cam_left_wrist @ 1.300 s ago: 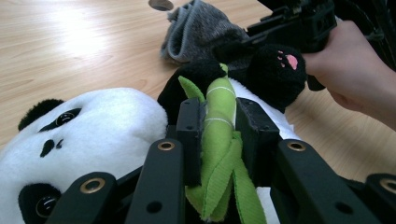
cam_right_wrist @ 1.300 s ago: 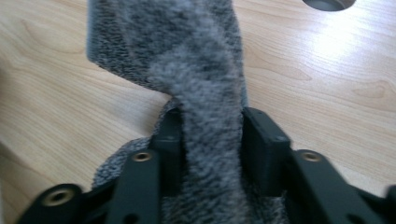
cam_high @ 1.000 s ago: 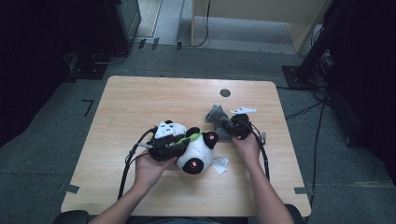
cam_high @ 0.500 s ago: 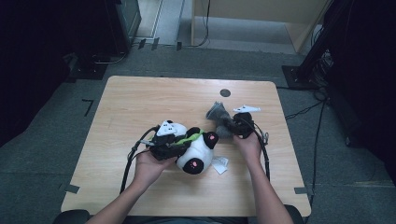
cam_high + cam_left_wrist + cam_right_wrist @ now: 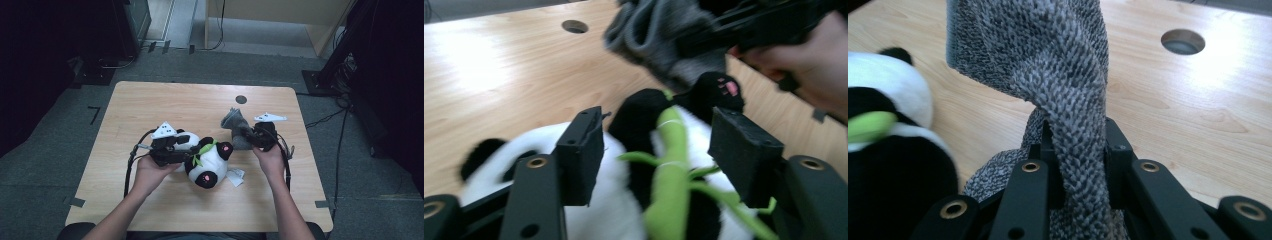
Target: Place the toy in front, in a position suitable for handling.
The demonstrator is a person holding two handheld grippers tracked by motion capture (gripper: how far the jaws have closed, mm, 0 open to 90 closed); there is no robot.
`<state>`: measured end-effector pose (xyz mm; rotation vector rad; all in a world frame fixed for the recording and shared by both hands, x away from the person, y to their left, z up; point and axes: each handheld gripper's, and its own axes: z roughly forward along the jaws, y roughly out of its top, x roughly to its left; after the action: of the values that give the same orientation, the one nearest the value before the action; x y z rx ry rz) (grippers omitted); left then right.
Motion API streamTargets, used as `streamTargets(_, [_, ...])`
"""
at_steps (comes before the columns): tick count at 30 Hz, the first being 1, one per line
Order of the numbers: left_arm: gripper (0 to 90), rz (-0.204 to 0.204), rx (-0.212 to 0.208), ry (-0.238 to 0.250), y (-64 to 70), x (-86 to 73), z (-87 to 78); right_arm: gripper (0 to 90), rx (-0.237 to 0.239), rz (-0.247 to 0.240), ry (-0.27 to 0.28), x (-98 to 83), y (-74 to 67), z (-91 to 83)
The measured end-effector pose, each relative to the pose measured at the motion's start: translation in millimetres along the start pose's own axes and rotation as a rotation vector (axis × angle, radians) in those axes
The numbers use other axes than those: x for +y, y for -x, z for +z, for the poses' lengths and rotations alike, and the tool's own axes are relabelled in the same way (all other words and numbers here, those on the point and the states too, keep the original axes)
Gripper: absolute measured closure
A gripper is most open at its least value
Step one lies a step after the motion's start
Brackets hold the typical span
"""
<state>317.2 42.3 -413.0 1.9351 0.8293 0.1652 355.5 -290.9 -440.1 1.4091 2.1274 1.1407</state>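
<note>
Panda (image 5: 207,161) flat on the worktop (image 5: 150,105), long axis running from head at the left tool (image 5: 179,151) to feet near the right tool (image 5: 248,134). Left tool's jaws, just opened to a middling gap, straddling the belly and green stalk (image 5: 672,165), pads seemingly clear of the plush. Right tool clamped tight on a grey sock (image 5: 1068,75), lifted just beyond the raised black foot (image 5: 719,90). Probably next: sock mouth toward that foot, nearest the right hand.
</note>
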Motion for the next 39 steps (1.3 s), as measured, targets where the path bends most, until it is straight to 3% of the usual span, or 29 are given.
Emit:
streamTargets(2, [37.0, 0.01, 0.015, -0.01, -9.2, -1.4, -4.9, 78.0, 0.003, 0.004, 0.007, 1.0, -2.5, -9.3])
streamTargets(5, [35.8, 0.003, -0.002, -0.032, -23.7, -4.6, -11.6, 77.9, -0.01, 0.013, 0.013, -2.9, -4.7, -23.1])
streamTargets(7, [35.7, 0.014, 0.018, -0.057, -32.4, -7.0, -16.7, 77.8, -0.006, 0.028, 0.01, -7.1, -5.3, -28.9])
streamTargets(15, [35.2, 0.014, 0.03, -0.048, -62.6, -17.3, -35.2, 77.7, -0.014, 0.031, -0.02, -21.4, -16.5, -48.8])
streamTargets(23, [35.1, 0.05, -0.01, -0.14, -76.2, -28.7, -27.8, 77.7, 0.011, 0.032, -0.039, -33.0, -33.9, -65.5])
streamTargets(25, [35.0, 0.061, -0.013, -0.132, -78.6, -32.3, -23.6, 77.7, 0.021, 0.03, -0.046, -36.4, -39.0, -68.1])
streamTargets(26, [34.8, 0.06, -0.037, -0.124, -80.7, -34.9, -21.3, 77.7, 0.031, 0.031, -0.048, -37.9, -41.9, -69.3])
streamTargets(30, [34.8, 0.033, -0.095, -0.091, -87.7, -40.8, -16.8, 77.7, 0.059, 0.014, -0.065, -43.5, -55.2, -66.2])
streamTargets(34, [34.0, 0.001, -0.13, -0.1, -88.3, -46.9, -12.5, 77.6, 0.068, -0.008, -0.083, -46.4, -65.1, -52.0])
streamTargets(39, [33.0, -0.016, -0.12, -0.087, -87.0, -47.2, -9.7, 77.6, 0.058, -0.02, -0.084, -45.7, -67.0, -38.9])
